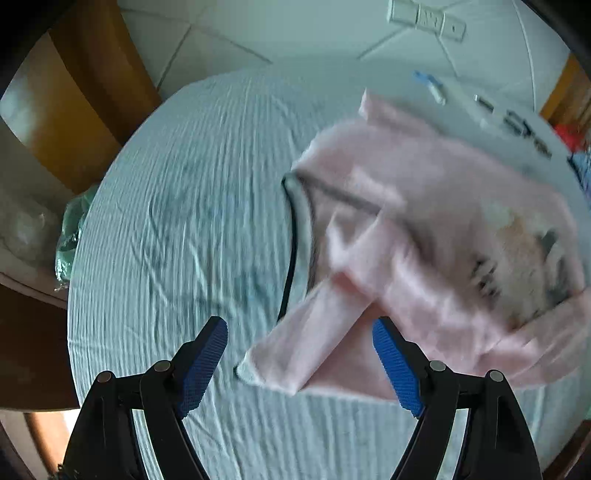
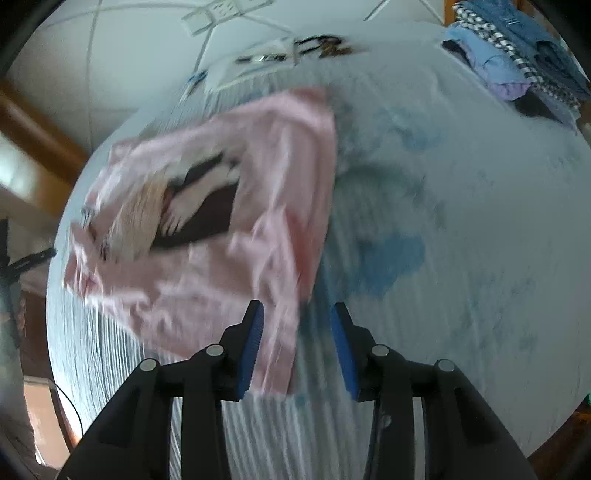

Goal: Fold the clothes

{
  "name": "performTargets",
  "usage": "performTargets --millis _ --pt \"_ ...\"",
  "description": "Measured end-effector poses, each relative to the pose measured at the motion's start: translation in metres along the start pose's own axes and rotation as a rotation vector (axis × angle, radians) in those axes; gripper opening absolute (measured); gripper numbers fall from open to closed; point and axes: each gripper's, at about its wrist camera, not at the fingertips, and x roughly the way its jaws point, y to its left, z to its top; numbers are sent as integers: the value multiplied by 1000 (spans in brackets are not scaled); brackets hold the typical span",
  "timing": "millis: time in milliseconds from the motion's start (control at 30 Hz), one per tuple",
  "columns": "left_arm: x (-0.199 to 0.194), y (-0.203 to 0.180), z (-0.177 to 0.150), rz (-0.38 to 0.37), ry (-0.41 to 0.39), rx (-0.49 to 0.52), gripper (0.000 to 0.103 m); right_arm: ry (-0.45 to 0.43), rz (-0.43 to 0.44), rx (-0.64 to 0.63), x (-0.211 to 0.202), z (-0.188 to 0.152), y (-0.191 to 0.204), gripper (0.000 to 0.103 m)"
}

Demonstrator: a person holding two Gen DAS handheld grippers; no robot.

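Bed cover: a wrinkled pale blue ribbed sheet (image 1: 177, 221) spread under everything.
Floor: pale tiles (image 1: 258, 33) lay beyond the far edge.
Power strip: a white socket bar (image 1: 424, 16) lay on the far floor.
Plastic bag: a crumpled green bag (image 1: 72, 236) sat at the left edge.
Furniture: brown wooden panels (image 1: 85, 92) stood far left.

Your pink shirt (image 1: 424, 229) (image 2: 236, 206) lies rumpled and spread on the pale blue sheet (image 1: 177, 221), printed front up, dark-trimmed collar open, one sleeve folded across its body.
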Motion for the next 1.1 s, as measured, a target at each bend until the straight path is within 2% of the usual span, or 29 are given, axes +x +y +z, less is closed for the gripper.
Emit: performTargets --millis 100,167,300,433,500,533,567,600,633,667,767,900,1033,1100 --pt "17 0 -15 13 8 18 82 31 -17 -48 10 -19 15 42" --pt "26 -1 -23 18 13 25 82 46 -33 -77 17 -27 23 59" --pt "37 3 -32 -1 11 10 83 45 -74 -142 27 -40 38 60" --pt "39 11 -36 -54 8 -33 82 22 -132 -225 33 -47 53 62" --pt "37 13 -37 -79 3 -48 72 10 -161 -267 36 -51 61 67" --pt "35 14 -38 -91 1 -55 50 5 -176 -287 38 -53 65 67" --pt "34 14 -39 -101 -1 -61 23 -1 -190 -308 40 -55 69 65" --pt "30 11 -40 -102 -4 -63 16 -4 -192 -310 40 -55 71 57" --pt "25 8 -41 -91 -20 -60 15 -6 -188 -299 38 -52 70 26" --pt "20 5 -42 -82 -35 -60 14 -11 -191 -295 35 -50 70 4" --pt "-2 8 -48 -100 -62 -107 13 -28 -177 -276 23 -44 67 4" --pt "-24 16 -66 -149 -52 -163 13 -75 -161 -247 -5 -47 63 4" --pt "-27 8 -104 -154 25 -175 13 -6 -191 -233 -5 -53 48 4" --pt "-18 3 -121 -149 85 -152 18 36 -208 -227 -4 -57 39 4"
